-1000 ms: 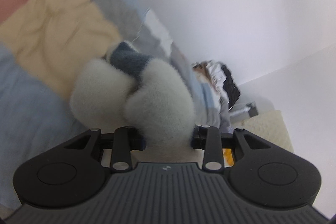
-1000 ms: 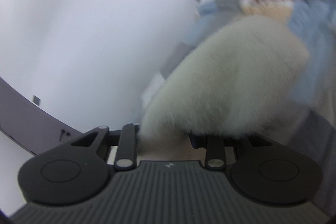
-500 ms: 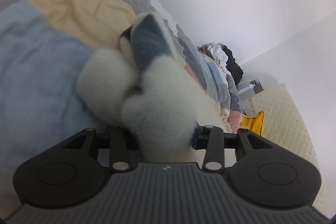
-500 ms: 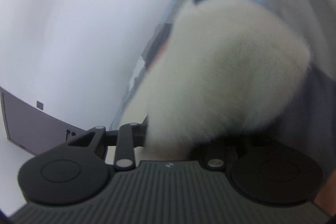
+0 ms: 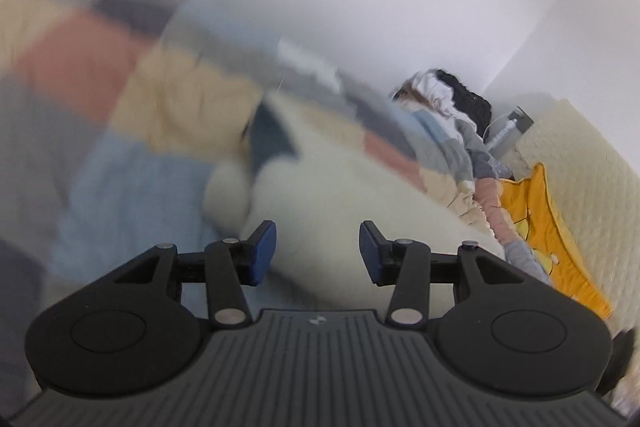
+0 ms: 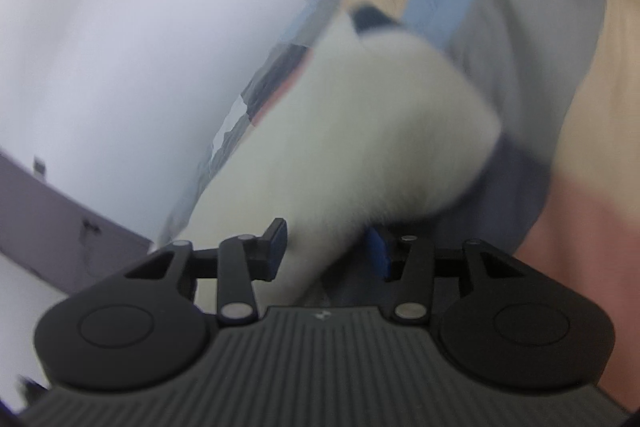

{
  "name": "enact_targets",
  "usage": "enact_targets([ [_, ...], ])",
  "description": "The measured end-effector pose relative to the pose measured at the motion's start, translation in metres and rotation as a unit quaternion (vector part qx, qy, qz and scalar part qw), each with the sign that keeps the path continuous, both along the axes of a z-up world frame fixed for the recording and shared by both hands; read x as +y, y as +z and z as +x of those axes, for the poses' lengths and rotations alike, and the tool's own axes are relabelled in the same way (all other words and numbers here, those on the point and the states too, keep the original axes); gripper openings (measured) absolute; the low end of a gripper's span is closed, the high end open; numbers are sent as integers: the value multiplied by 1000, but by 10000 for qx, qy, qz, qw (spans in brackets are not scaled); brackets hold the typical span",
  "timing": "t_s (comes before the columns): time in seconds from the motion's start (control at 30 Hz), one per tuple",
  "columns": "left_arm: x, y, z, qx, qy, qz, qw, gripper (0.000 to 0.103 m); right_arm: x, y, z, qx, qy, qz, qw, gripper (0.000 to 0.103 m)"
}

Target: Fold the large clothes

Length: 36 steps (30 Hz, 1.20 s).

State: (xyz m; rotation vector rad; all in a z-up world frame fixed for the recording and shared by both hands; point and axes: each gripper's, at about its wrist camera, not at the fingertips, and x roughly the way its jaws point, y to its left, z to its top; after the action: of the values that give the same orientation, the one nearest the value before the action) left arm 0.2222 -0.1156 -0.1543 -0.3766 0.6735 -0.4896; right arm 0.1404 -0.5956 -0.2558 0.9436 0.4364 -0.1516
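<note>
Both cams sit right behind their own claws, tilted down at the bed from close up. The left one looks past its claw [image 5: 318,247] along the quilt [image 5: 120,187] toward the wall corner, clothes pile [image 5: 444,95] far ahead to the right. The right one faces over its claw [image 6: 326,247], wall off to the left. Both catch the same fleece [image 5: 340,187] [image 6: 352,131] just ahead of the claw, plus the quilt and that pile.
</note>
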Motion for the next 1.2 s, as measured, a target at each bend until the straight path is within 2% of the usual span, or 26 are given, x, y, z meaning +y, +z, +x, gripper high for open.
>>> enact_targets([
  [0.1,-4,47,-24,-564,-154,212,9981,51,6,43,-18,-221,64,-641,9977,47],
  [0.23,-10,107,-60,-1216,-256,512,9909,51,25,111,-39,-646,172,-1373,9883,47],
  [0.33,-11,143,-88,-1589,-425,618,9844,52,46,166,-49,-927,179,-2093,9733,47],
  [0.5,-8,184,-133,-2084,-593,676,9739,53,86,221,-83,-1278,275,-2888,9484,47],
  [0.67,-5,202,-171,-2438,-739,840,9633,53,126,234,-112,-1459,466,-3352,9296,47],
  [0.77,-4,202,-191,-2561,-823,985,9581,53,141,227,-124,-1493,554,-3418,9262,47],
  [0.97,1,186,-217,-2572,-850,1033,9571,53,157,216,-148,-1470,511,-3484,9243,47],
  [1.1,5,170,-225,-2402,-840,937,9625,53,168,208,-161,-1363,528,-3569,9226,47],
  [1.2,5,159,-230,-2342,-801,1002,9637,53,174,198,-166,-1196,585,-3624,9225,47],
])
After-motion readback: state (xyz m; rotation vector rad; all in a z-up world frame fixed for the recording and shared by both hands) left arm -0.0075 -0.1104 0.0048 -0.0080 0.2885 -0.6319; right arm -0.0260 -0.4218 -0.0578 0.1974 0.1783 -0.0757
